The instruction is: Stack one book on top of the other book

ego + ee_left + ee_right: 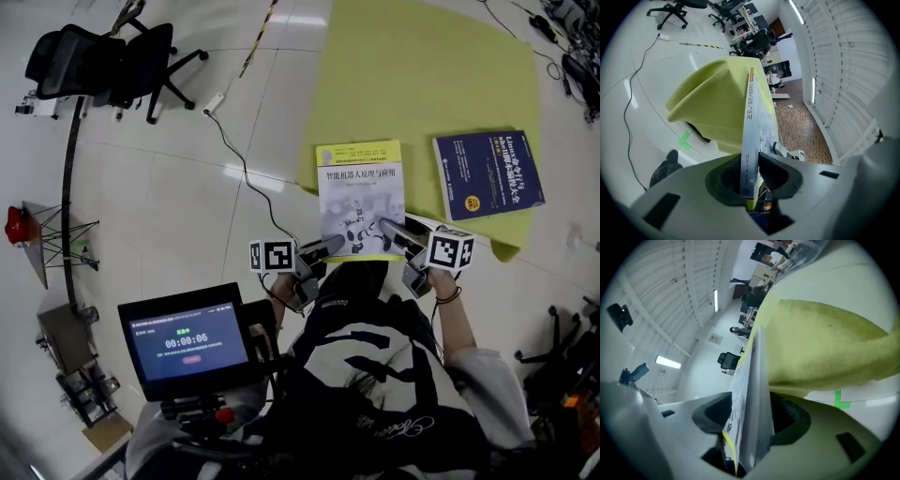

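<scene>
A white-and-yellow book (361, 197) lies over the near part of a yellow-green cloth (422, 84), with both grippers at its near edge. My left gripper (330, 247) is shut on the book's near left corner; in the left gripper view its pads pinch the book (751, 140) edge-on. My right gripper (389, 230) stands open at the near right corner. In the right gripper view the book (750, 394) sits between wide jaws that do not press on it. A dark blue book (487, 174) lies flat on the cloth to the right, apart from both grippers.
A black office chair (112, 61) stands at the far left, and a cable (234, 150) runs across the white floor toward me. A screen with a timer (187, 342) sits at my lower left. Another chair base (553, 347) shows at the right edge.
</scene>
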Available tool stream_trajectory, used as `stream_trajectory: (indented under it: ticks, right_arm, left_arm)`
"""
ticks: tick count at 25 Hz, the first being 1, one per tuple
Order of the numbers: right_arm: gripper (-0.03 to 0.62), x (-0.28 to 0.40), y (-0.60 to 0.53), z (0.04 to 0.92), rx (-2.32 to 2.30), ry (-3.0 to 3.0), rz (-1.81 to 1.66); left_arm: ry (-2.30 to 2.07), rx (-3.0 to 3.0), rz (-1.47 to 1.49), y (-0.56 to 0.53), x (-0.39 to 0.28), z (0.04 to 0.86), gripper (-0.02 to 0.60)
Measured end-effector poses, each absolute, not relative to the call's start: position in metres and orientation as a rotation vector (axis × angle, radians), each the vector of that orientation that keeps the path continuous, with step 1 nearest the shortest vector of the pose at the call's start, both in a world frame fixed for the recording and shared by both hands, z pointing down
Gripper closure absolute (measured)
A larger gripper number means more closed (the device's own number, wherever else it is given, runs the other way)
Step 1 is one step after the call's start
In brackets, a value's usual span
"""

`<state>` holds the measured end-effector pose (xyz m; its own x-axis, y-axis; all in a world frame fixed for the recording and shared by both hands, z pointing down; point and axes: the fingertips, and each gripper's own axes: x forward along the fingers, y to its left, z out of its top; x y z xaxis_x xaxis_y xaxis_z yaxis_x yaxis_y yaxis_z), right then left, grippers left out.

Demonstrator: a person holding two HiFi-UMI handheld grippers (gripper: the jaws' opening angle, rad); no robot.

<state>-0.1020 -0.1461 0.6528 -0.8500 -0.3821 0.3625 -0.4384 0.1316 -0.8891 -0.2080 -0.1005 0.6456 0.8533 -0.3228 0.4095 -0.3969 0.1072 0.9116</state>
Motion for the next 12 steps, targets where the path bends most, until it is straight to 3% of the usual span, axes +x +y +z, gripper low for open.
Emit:
stream_trajectory:
  ticks: [2, 7, 12]
  right_arm:
    - [0.437, -0.102, -0.146, 0.655, 0.860, -2.317, 1.814]
    - [0.502, -0.103, -0.142, 0.642, 0.901, -2.311, 1.740]
    - [0.510, -0.107, -0.132, 0.627, 0.922, -2.330, 1.597]
  left_arm:
    - [-0.615, 1.495, 0.073, -0.101, -0.208, 0.647, 0.494]
    - [-0.665, 1.532, 0.140, -0.098, -0.208, 0.644, 0.494]
    - [-0.717, 1.610, 0.245, -0.092, -0.209, 0.633, 0.492]
